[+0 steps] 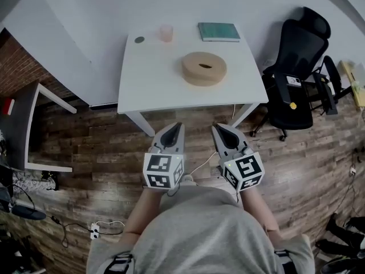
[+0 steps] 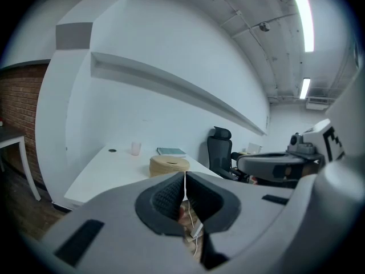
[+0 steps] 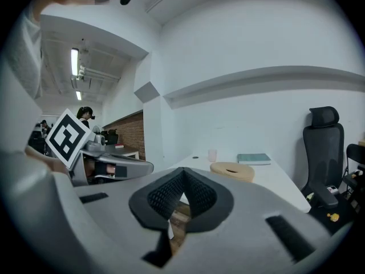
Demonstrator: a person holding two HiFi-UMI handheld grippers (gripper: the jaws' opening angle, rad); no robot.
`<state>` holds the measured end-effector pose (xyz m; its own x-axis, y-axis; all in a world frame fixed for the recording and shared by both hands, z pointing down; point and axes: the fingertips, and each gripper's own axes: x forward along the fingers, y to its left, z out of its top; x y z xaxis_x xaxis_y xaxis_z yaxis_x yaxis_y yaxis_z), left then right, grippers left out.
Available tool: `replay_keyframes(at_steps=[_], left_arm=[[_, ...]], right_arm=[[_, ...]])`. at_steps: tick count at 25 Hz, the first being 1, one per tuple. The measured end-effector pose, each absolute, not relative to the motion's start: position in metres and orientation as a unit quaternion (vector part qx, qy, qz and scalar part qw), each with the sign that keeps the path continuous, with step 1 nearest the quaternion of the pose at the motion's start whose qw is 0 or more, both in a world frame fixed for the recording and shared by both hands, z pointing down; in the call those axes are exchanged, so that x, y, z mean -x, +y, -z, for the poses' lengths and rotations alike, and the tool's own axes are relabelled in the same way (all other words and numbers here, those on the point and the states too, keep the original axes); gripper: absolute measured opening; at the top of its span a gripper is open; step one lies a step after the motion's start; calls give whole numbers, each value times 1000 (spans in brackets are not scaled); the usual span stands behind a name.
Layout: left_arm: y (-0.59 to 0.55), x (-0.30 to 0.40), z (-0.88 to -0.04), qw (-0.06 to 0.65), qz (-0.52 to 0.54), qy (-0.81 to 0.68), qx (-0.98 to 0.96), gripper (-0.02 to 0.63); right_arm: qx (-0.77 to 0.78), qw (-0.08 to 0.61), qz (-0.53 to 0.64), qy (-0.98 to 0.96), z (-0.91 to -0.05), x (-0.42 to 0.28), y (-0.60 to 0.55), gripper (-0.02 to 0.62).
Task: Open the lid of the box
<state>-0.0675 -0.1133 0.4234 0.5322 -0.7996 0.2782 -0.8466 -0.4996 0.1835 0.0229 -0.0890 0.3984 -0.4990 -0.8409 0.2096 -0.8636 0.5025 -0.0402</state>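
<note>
A round tan box (image 1: 204, 68) with a slot in its lid sits on the white table (image 1: 148, 90), right of centre. It also shows as the tan box (image 2: 169, 165) in the left gripper view and the tan box (image 3: 232, 170) in the right gripper view. My left gripper (image 1: 177, 127) and right gripper (image 1: 218, 128) hang side by side over the wooden floor, short of the table's front edge. Both are shut and empty, well apart from the box.
On the table's far side stand a pink cup (image 1: 166, 33), a teal book (image 1: 219, 32) and a small dark disc (image 1: 139, 39). A black office chair (image 1: 296, 67) is at the table's right. A grey side table (image 1: 25, 124) stands left. Cables (image 1: 102, 227) lie on the floor.
</note>
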Motion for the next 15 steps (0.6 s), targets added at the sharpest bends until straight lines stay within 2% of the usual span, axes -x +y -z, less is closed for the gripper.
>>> replay_keyframes(at_steps=[15], left_arm=[[-174, 73, -439, 164, -89, -470, -863, 9]], right_arm=[[-498, 103, -71, -858, -408, -19, -145, 2]])
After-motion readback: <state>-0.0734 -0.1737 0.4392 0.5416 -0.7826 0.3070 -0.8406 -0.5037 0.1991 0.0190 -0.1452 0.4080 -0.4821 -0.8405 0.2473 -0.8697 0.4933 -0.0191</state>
